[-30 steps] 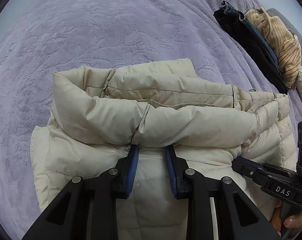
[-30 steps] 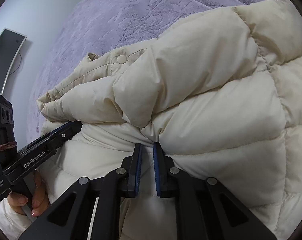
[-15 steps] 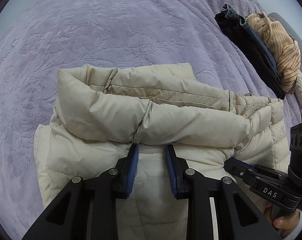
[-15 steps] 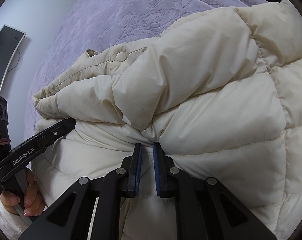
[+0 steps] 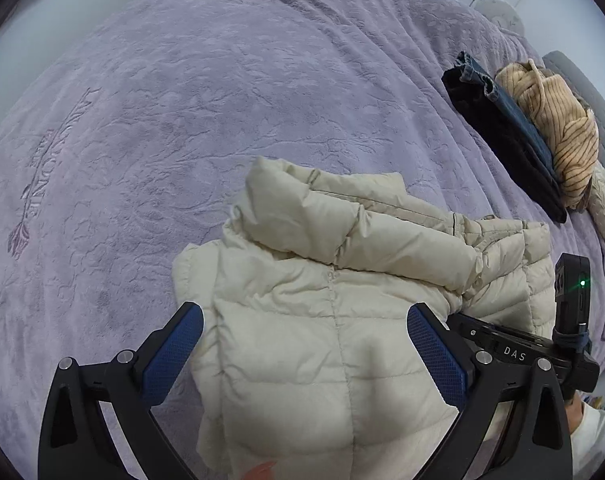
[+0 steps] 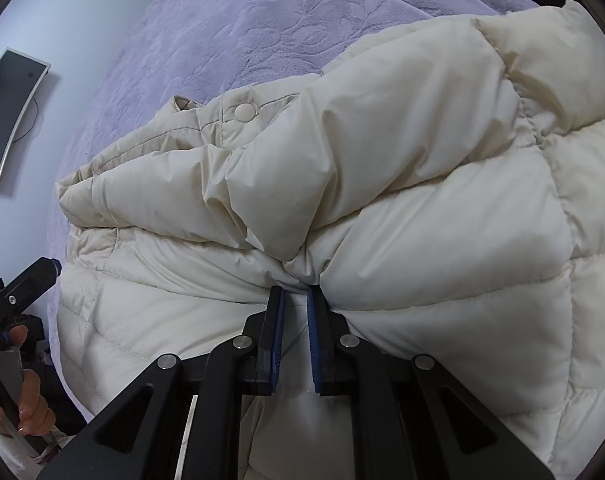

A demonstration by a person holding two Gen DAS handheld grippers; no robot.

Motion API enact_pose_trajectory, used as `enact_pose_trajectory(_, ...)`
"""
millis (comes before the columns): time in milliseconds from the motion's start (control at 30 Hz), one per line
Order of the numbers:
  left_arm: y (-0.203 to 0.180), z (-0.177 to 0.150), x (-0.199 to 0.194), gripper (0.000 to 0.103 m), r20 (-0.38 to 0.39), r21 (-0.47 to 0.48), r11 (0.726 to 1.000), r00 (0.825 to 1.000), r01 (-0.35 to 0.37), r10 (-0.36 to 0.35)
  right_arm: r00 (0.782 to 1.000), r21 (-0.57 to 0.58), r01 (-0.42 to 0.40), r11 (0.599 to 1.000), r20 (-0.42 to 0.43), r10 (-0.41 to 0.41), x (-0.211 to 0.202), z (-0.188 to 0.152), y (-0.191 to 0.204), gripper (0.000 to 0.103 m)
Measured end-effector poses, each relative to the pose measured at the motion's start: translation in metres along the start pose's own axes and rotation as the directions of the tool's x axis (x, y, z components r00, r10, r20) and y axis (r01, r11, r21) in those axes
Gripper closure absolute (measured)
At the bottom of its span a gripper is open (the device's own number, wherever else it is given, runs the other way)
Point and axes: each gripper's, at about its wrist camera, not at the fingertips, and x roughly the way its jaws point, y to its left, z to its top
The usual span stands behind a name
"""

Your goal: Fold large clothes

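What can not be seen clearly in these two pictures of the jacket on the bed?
- Left wrist view: the near end of the cream jacket is cut off by the bottom edge.
- Right wrist view: the jacket's right part leaves the frame; the fabric inside the right tongs is hidden by puffed folds.
- Left wrist view: the folded clothes overlap, so their count is unclear.
- Left tongs: open, their jaws have just been opening.

Bed point(image 5: 222, 100) carried lavender embossed plush cover, filling most of left wrist frame. Cream puffer jacket point(image 5: 342, 300) lay directly on cover, lower centre, collar end toward frame centre. Folded dark garments point(image 5: 502, 128) lay on cover at upper right; tan striped garment point(image 5: 558, 132) sat against them, toward right edge.
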Motion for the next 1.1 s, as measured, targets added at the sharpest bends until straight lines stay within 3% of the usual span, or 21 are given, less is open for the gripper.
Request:
enact_pose_trajectory(167,0.048,-0.009,-0.006,0.001,0.000,-0.124,0.992,1.000,0.027,-0.028,1.000,-0.002,0.000,1.000,0.001,0.000,0.000,0.000,0.000,0.092)
enact_pose_trajectory(300,0.086,-0.020,0.009,0.001,-0.062,-0.223,0.961,0.982,0.160,-0.178,1.000,-0.004,0.000,1.000,-0.001,0.000,0.001,0.001,0.000,0.092)
enact_pose_trajectory(467,0.106,-0.030,0.042,0.001,-0.127,-0.306,0.882,0.902,0.359,-0.412,1.000,-0.007,0.000,1.000,-0.003,0.000,0.001,0.002,0.001,0.092)
enact_pose_trajectory(567,0.099,-0.028,0.060,0.001,-0.150,-0.307,0.844,0.853,0.440,-0.499,1.000,-0.004,-0.004,1.000,-0.002,0.004,0.001,0.002,0.001,0.092)
enact_pose_trajectory(733,0.078,-0.022,0.079,0.001,-0.185,-0.273,0.834,0.824,0.480,-0.535,1.000,0.006,-0.016,1.000,0.000,0.016,0.003,0.003,-0.002,0.092)
enact_pose_trajectory(900,0.049,-0.017,0.089,0.002,-0.250,-0.195,0.863,0.827,0.466,-0.504,1.000,0.009,-0.020,1.000,0.002,0.020,0.005,0.003,-0.004,0.092)
enact_pose_trajectory(933,0.042,-0.017,0.090,0.006,-0.262,-0.169,0.872,0.832,0.460,-0.490,1.000,0.010,-0.021,1.000,0.002,0.021,0.005,0.003,-0.005,0.092)
enact_pose_trajectory(1000,0.031,-0.018,0.090,0.040,-0.289,-0.136,0.885,0.836,0.446,-0.466,1.000,0.016,-0.022,1.000,0.003,0.022,0.005,0.003,-0.005,0.092)
enact_pose_trajectory(1067,0.024,-0.018,0.086,0.068,-0.290,-0.134,0.870,0.821,0.474,-0.492,1.000,0.025,-0.024,0.999,0.003,0.024,0.005,0.004,-0.006,0.092)
enact_pose_trajectory(1100,0.021,-0.019,0.080,0.074,-0.281,-0.121,0.869,0.823,0.479,-0.493,1.000,0.031,-0.025,0.999,0.003,0.025,0.006,0.004,-0.007,0.092)
